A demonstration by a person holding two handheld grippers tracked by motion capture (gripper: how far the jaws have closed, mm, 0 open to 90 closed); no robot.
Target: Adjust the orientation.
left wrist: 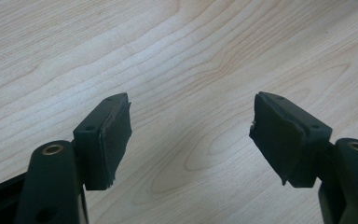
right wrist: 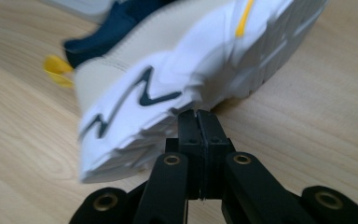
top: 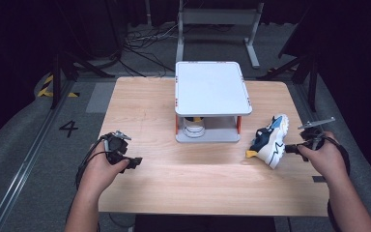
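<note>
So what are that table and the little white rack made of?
The table looks like pale wood or a wood-look laminate: grain lines run across it, with a soft sheen. The rack seems matt white plastic or painted metal, with orange posts; hard to tell which.

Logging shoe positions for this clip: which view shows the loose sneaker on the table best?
The high view: the whole sneaker lies tilted on the table, right of the white shelf. The right gripper view has only its blurred sole and side, close to the shut right gripper. The left gripper view offers bare wood.
</note>
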